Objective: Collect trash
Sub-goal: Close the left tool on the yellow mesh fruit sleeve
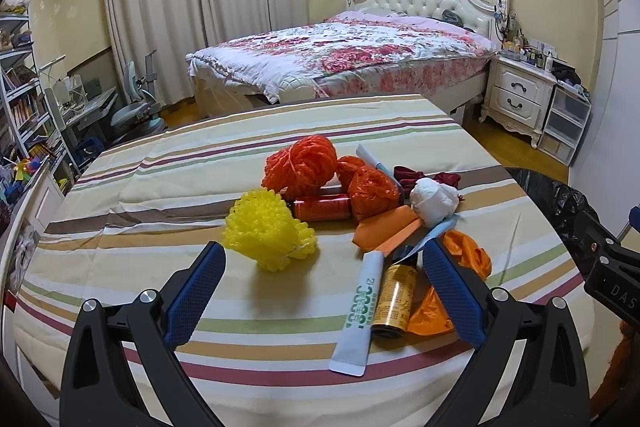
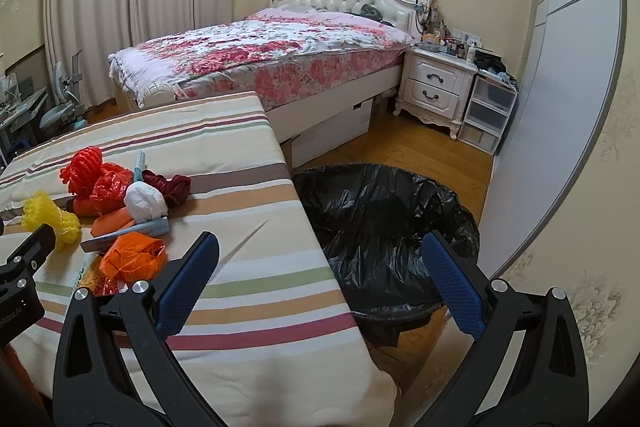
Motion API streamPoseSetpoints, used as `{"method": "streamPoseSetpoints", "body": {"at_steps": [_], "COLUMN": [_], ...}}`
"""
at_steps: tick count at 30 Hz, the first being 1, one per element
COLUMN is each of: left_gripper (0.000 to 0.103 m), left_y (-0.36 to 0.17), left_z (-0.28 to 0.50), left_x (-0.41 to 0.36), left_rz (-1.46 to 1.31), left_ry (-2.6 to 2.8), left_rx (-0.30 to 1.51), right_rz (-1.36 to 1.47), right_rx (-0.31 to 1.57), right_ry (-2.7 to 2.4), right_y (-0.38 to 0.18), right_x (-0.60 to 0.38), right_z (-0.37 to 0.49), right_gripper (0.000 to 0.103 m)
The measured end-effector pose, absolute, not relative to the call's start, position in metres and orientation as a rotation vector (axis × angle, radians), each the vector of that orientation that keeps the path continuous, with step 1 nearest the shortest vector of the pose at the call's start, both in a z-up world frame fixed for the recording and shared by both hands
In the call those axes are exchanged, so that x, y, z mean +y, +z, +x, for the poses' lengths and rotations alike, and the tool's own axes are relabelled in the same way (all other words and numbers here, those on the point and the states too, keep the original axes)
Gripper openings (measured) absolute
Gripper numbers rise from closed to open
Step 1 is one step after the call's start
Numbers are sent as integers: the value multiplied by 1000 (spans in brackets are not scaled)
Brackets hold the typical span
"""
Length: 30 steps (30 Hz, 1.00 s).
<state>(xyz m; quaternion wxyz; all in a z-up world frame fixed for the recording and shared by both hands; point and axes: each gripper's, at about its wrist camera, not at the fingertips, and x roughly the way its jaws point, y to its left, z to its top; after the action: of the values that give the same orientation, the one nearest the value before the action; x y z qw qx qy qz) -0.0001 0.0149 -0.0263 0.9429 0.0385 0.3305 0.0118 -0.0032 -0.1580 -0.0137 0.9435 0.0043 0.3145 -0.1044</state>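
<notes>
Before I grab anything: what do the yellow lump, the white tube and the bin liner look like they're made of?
Yellow lump: apparently soft foam or plastic netting, judging by its open mesh cells and matte look. White tube: probably squeezable plastic or laminate, with a smooth surface, green print and a flat crimped end. Bin liner: thin black plastic film, glossy and heavily crinkled.

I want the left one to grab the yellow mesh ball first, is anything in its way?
Nothing visible. The left hand-held gripper is open, and only bare striped cloth lies between it and the yellow mesh ball. The white tube lies to the right.
</notes>
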Motion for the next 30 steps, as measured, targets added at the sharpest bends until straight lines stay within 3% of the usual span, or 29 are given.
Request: {"method": "streamPoseSetpoints", "body": {"at_steps": [5,6,8,10,11,27,30], "left_gripper": [96,94,89,77,76,76,61], "left_y": [-28,-26,-27,-27,-29,-40,-42], "left_z": [-2,0,1,6,8,45,45], "left_x": [31,35,40,46,48,69,72], "left_rz": [69,69,69,66,61,13,10], "left_ry": [52,55,68,68,64,58,40], "left_rx": [682,683,683,697,710,787,802], "right_rz": [20,23,26,28,25,17,11], "right_rx": [653,657,678,691,693,717,721], "right_ry": [-186,-178,-155,-139,-134,-89,-81], "right_y": [-12,-12,-13,-14,-15,-13,-14], "right_x": [-151,-149,-145,-140,-137,-122,-119], "right_z": [-1,-1,5,11,13,44,46], "right_gripper": [98,93,85,84,84,83,83]}}
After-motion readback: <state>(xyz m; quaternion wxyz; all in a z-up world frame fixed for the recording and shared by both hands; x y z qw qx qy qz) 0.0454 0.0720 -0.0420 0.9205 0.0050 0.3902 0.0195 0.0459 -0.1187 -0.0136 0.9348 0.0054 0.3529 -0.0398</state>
